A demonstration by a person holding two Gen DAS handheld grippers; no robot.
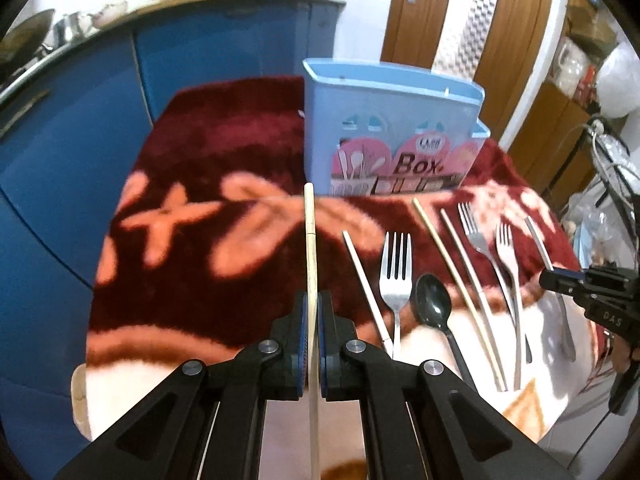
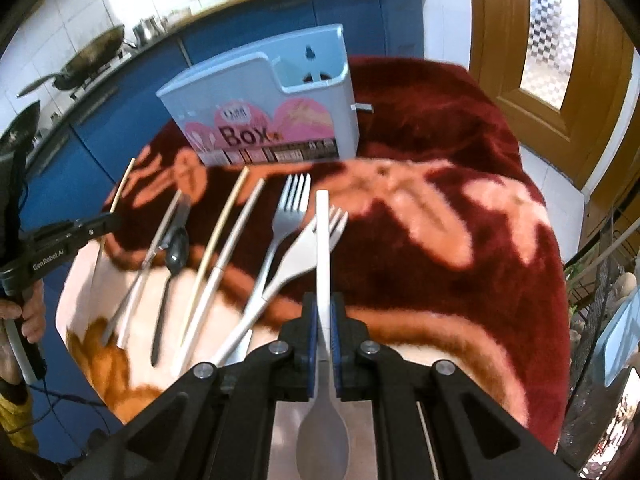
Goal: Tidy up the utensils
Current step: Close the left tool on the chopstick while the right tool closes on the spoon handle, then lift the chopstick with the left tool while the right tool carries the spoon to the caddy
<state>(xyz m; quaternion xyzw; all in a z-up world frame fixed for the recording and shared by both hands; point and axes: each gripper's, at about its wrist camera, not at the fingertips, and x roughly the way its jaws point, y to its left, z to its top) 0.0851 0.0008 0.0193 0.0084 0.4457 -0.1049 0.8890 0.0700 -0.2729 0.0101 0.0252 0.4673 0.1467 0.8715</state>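
My left gripper (image 1: 314, 300) is shut on a pale wooden chopstick (image 1: 310, 232) that points ahead toward the light blue utensil box (image 1: 384, 128). The chopstick is lifted over the red patterned blanket (image 1: 208, 152). My right gripper (image 2: 325, 300) is shut on a silver spoon (image 2: 322, 224), handle forward and bowl back under the camera. The same box (image 2: 264, 108) stands upright beyond it. On the blanket lie two forks (image 2: 294, 204), a black spoon (image 2: 176, 256) and several chopsticks (image 2: 224, 220). In the left wrist view, the right gripper (image 1: 560, 278) is at the right edge.
Blue kitchen cabinets (image 1: 80, 140) stand behind and left of the table, with pans (image 2: 92, 56) on the counter. A wooden door (image 2: 552, 40) is at the right. A hand (image 2: 28, 308) holds the left gripper (image 2: 80, 228) at the left edge of the right wrist view.
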